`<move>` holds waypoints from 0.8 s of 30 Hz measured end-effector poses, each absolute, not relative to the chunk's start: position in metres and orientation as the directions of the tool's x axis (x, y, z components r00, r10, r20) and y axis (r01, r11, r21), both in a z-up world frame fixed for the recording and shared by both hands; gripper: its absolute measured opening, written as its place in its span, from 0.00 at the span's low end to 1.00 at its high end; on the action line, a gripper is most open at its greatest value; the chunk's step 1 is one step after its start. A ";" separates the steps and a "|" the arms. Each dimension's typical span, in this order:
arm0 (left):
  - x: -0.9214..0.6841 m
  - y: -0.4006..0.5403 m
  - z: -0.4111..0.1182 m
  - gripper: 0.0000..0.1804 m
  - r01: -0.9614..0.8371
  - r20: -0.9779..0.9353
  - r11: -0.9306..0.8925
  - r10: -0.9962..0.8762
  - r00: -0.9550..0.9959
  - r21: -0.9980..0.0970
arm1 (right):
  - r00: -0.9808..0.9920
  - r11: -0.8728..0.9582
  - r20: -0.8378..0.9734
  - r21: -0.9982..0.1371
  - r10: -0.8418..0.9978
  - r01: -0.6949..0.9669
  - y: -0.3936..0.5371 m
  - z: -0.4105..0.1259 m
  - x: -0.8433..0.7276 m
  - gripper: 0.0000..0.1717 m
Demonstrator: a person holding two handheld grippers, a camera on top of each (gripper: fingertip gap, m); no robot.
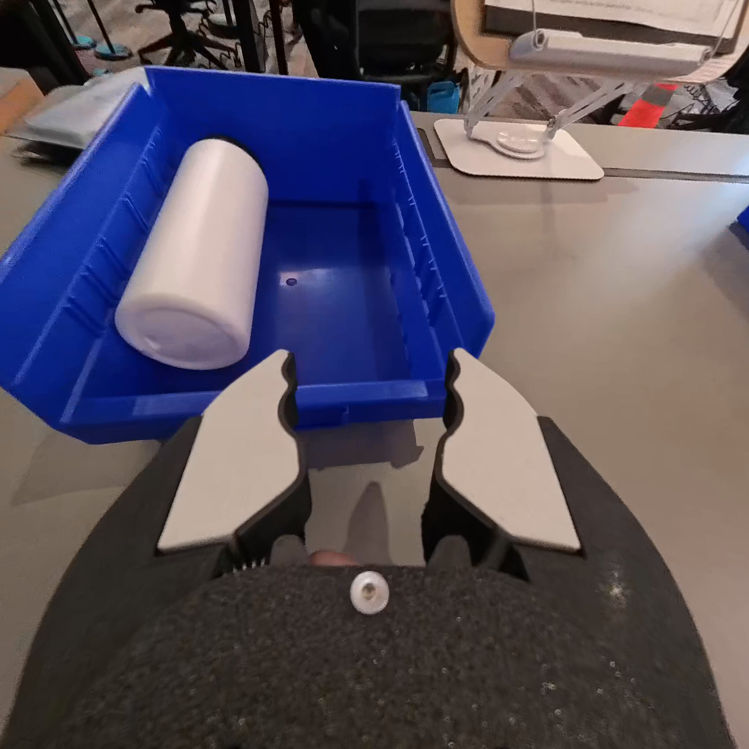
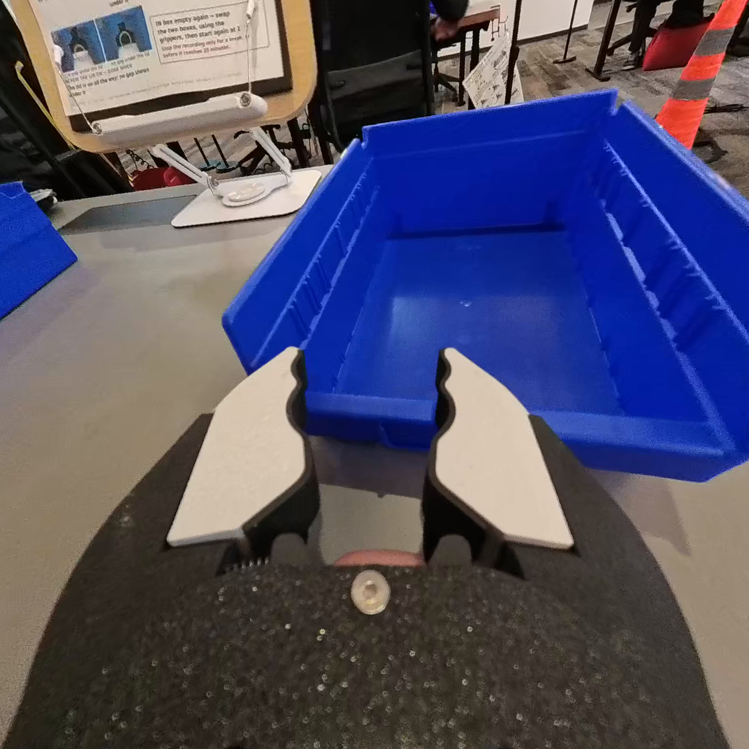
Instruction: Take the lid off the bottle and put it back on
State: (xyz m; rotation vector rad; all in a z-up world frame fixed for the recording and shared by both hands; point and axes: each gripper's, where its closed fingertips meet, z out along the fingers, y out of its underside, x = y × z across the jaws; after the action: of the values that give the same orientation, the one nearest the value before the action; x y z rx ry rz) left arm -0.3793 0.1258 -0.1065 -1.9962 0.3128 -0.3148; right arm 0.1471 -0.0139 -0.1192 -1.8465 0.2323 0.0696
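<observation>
The white bottle (image 1: 194, 259) lies on its side in the left half of a blue bin (image 1: 446, 259) on the grey tabletop (image 1: 587, 304), its flat base towards the camera and its far end, where a dark edge suggests the lid, pressed up near the back wall. The left claw (image 1: 369, 364) hangs wide open and empty over the bin's near rim, pointed at the bare floor beside the bottle, not at the bottle itself. The right claw (image 2: 369, 364) is likewise spread and holds nothing, above the front rim of a second blue bin (image 2: 668, 304) with nothing in it.

The main risk is the round body: a claw closing off-centre would likely roll it against the ribbed side wall or squeeze it out of the pads. The bin's walls crowd any approach, so a finger could catch the rim and shove the whole bin. The lid end is hidden, so a grasp there would be blind.
</observation>
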 end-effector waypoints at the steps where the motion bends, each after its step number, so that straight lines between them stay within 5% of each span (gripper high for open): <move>1: -0.380 0.125 -0.107 0.39 -0.089 0.082 -0.432 -0.360 0.929 -0.898 | 0.979 -0.270 -0.170 -0.943 -0.115 -0.196 -0.012 -0.118 0.145 0.36; 6: -0.380 0.134 -0.096 0.44 -0.224 0.012 -0.501 -0.425 0.905 -0.836 | 0.979 -0.266 -0.181 -0.943 -0.096 -0.200 -0.016 -0.118 0.133 0.36; 11: -0.404 0.201 -0.075 0.48 -0.483 -0.245 -0.609 -0.434 0.867 -0.629 | 0.990 -0.273 -0.128 -0.952 -0.058 -0.139 -0.017 -0.117 0.124 0.36; 16: -0.434 0.271 -0.096 0.50 -0.456 -0.285 -0.789 -0.364 0.887 -0.412 | 0.984 -0.270 -0.175 -0.947 -0.019 -0.174 -0.017 -0.117 0.115 0.35; 24: -0.434 0.283 -0.150 0.50 -0.429 -0.265 -0.863 -0.362 0.894 -0.267 | 0.987 -0.297 -0.157 -0.942 -0.028 -0.158 -0.020 -0.124 0.122 0.35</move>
State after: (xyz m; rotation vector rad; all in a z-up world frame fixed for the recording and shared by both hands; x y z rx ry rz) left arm -0.4341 0.2832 -0.1496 -2.7400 0.5882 0.2953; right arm 0.1223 -0.0198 -0.1244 -1.8697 0.1346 0.1283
